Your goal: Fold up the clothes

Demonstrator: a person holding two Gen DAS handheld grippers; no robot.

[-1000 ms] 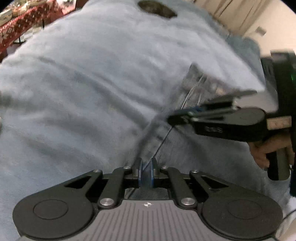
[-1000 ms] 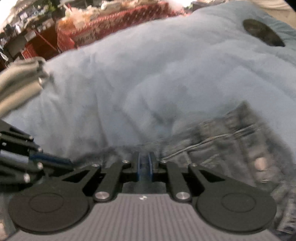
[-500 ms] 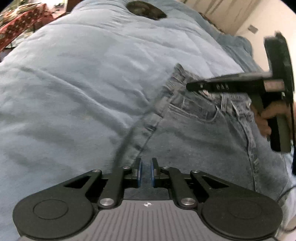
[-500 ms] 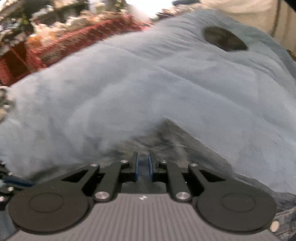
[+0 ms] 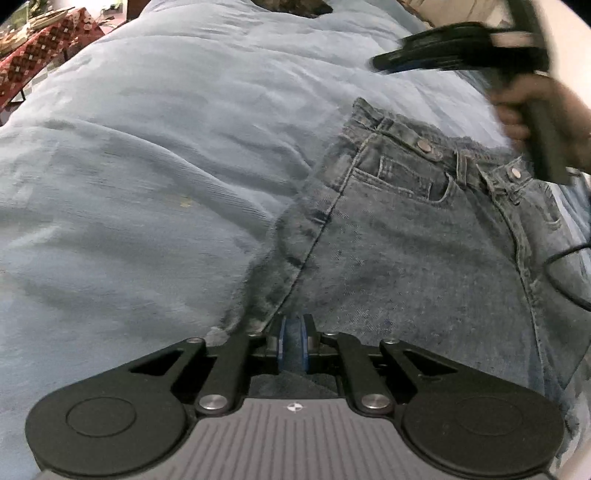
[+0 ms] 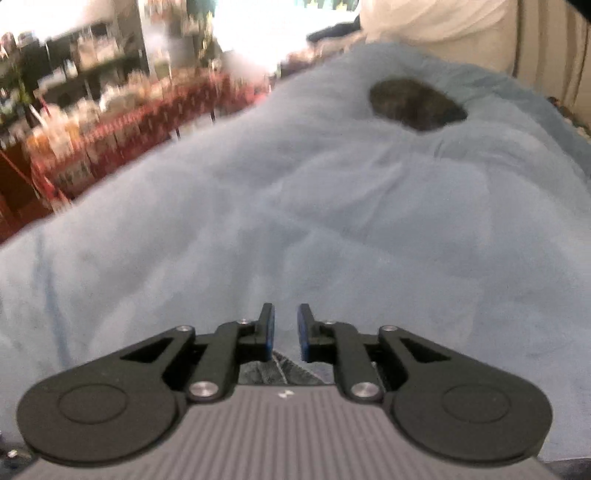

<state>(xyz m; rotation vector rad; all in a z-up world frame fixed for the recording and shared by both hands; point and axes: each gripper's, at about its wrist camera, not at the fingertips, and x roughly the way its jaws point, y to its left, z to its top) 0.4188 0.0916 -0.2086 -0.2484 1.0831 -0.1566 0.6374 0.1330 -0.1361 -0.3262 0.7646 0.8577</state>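
Observation:
Faded blue jeans (image 5: 406, 251) lie flat on a light blue blanket (image 5: 166, 155), waistband and buttons toward the upper right. My left gripper (image 5: 293, 341) sits at the near edge of the denim, shut on a fold of the jeans between its blue pads. In the left wrist view my right gripper (image 5: 380, 62) is a blur above the waistband, held by a hand (image 5: 546, 107). In its own view the right gripper (image 6: 286, 328) is open with nothing between its fingers, and a scrap of jeans (image 6: 280, 369) shows beneath it.
A dark oval patch (image 6: 417, 103) lies on the far end of the blanket (image 6: 332, 221). A red patterned table (image 6: 110, 136) with clutter stands beyond the blanket's left edge. Pale curtains (image 6: 461, 29) hang at the back right. A dark cable (image 5: 565, 258) crosses the jeans' right side.
My right gripper has let go of the waistband, opened and lifted up and away. The jeans' top has settled flat on the blanket. My left gripper stays closed on the denim.

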